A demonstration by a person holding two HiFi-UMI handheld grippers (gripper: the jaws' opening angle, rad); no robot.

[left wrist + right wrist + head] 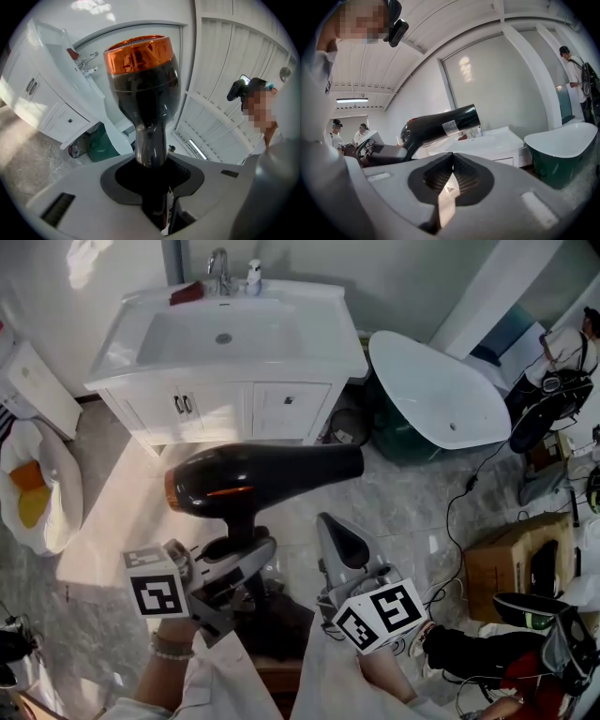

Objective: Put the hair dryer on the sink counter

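A black hair dryer (253,479) with an orange rear ring hangs in the air in front of the white sink cabinet. Its nozzle points right. My left gripper (246,554) is shut on its handle from below. In the left gripper view the dryer (143,89) rises straight out of the jaws, orange ring (138,51) on top. My right gripper (339,542) is shut and empty, just right of the dryer's handle. From the right gripper view the dryer (440,126) shows at left, above the sink counter (487,143). The counter (319,329) frames a white basin.
On the counter's back edge stand a faucet (219,270), a red object (186,292) and a small white bottle (253,276). A white freestanding tub (441,395) sits to the right. Cardboard boxes (511,563), cables and bags lie on the floor at right.
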